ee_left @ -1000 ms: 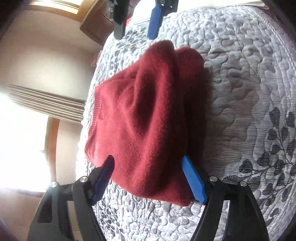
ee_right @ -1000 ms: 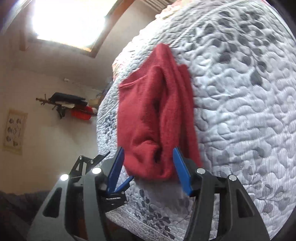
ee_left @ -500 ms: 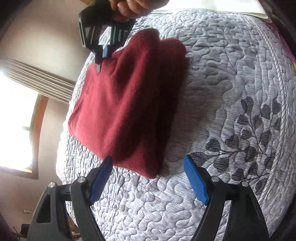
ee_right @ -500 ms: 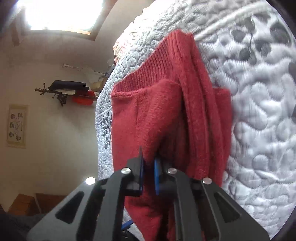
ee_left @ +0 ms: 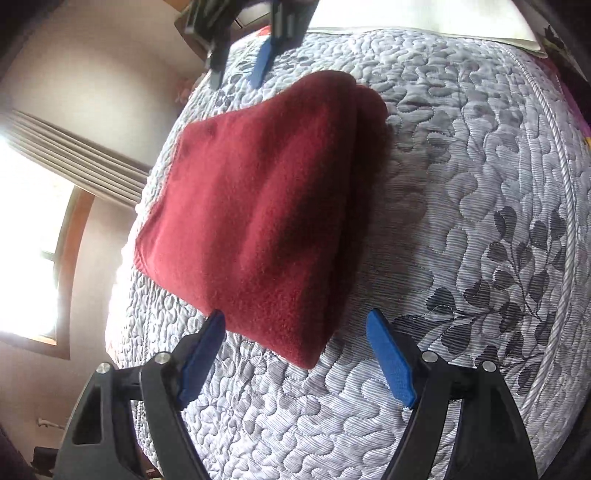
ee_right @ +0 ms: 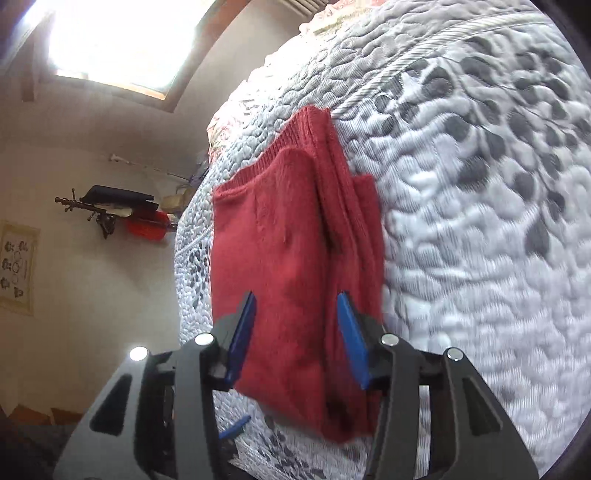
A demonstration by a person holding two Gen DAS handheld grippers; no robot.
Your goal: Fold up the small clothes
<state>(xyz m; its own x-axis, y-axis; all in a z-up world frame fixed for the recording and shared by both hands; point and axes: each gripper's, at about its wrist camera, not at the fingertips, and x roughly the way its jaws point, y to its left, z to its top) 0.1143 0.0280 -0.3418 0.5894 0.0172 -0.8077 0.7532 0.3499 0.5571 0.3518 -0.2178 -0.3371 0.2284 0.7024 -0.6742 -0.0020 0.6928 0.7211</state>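
A dark red knitted garment (ee_left: 258, 206) lies folded into a thick block on the grey quilted bedspread (ee_left: 461, 221). My left gripper (ee_left: 295, 328) is open, its blue fingers either side of the garment's near corner and not touching it. In the left wrist view my right gripper (ee_left: 240, 70) hangs open just past the garment's far edge. The right wrist view shows the garment (ee_right: 288, 258) with stacked layers along its right side. There my right gripper (ee_right: 297, 310) is open above the near end, holding nothing.
The bedspread's corded edge (ee_left: 565, 192) runs along the right, with a white sheet (ee_left: 424, 22) at the far end. Bright windows (ee_right: 122, 37) and curtain folds (ee_left: 74, 155) lie beyond the bed. A wall shelf with a red item (ee_right: 147, 227) hangs at the left.
My right gripper, shut on a fold of the garment half a second ago, has opened and drawn back. The garment now lies flatter. My left gripper stayed open and shifted slightly.
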